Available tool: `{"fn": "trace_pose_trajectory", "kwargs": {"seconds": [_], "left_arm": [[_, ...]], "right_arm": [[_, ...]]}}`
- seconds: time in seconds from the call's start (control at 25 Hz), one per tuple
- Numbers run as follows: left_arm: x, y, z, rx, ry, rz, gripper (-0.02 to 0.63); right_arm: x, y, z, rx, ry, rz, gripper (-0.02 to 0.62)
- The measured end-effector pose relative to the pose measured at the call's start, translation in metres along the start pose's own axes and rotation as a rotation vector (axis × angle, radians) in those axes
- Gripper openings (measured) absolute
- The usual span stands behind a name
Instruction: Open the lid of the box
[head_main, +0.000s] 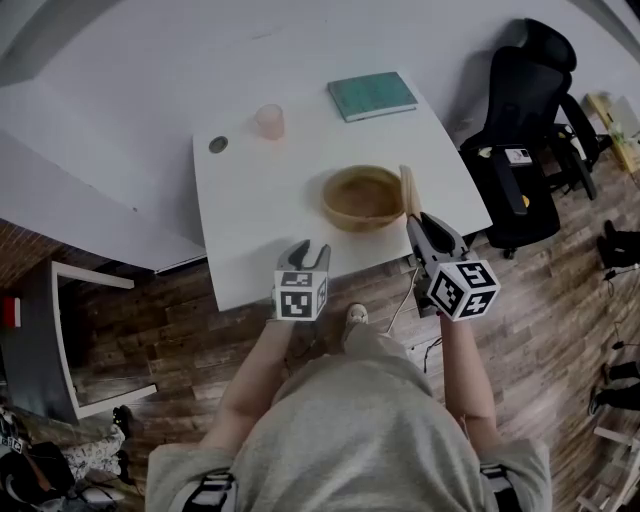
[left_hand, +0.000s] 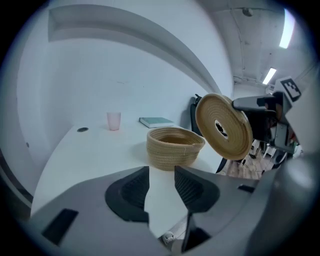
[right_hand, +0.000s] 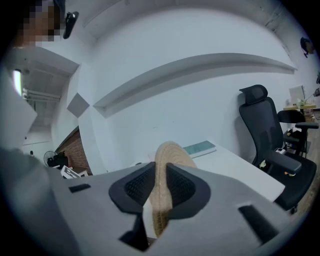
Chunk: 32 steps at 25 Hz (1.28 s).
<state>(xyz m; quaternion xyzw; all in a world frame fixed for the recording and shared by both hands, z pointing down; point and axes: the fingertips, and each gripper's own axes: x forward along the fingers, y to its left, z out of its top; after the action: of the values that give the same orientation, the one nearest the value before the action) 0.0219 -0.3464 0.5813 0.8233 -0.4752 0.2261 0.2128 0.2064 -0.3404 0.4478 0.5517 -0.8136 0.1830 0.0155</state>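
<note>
The lid (right_hand: 167, 167) is clamped on edge in my right hand-held gripper (head_main: 425, 235), clear of the box (head_main: 362, 197), which stands open just left of it on the counter (head_main: 260, 220). My left hand-held gripper (left_hand: 161, 187) is empty, jaws apart. Opening appears done; next, set the lid down.

I am looking down on a white desk (head_main: 250, 230) standing against a plain white wall (head_main: 120, 60). Dark wood planks are covering the floor (head_main: 170, 330). A black office chair (head_main: 525, 140) is sitting near the desk's right edge, and a white furniture frame (head_main: 92, 275) is standing at the left. A ceiling strip light (left_hand: 270, 76) is glowing, and a brick wall patch (right_hand: 72, 146) is showing.
</note>
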Motion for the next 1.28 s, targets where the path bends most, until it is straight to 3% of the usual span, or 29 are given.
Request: {"fn": "trace_pose_trajectory", "kwargs": {"seconds": [0.48, 1.28], "left_arm": [[-0.099, 0.003, -0.011, -0.063, -0.125, -0.009, 0.049], [-0.231, -0.01, -0.043, -0.086, -0.235, -0.053, 0.026]], "right_arm": [[-0.061, 0.077, -0.034, 0.023, -0.02, 0.013, 0.072], [-0.133, 0.192, -0.082, 0.002, -0.009, 0.113, 0.072]]}}
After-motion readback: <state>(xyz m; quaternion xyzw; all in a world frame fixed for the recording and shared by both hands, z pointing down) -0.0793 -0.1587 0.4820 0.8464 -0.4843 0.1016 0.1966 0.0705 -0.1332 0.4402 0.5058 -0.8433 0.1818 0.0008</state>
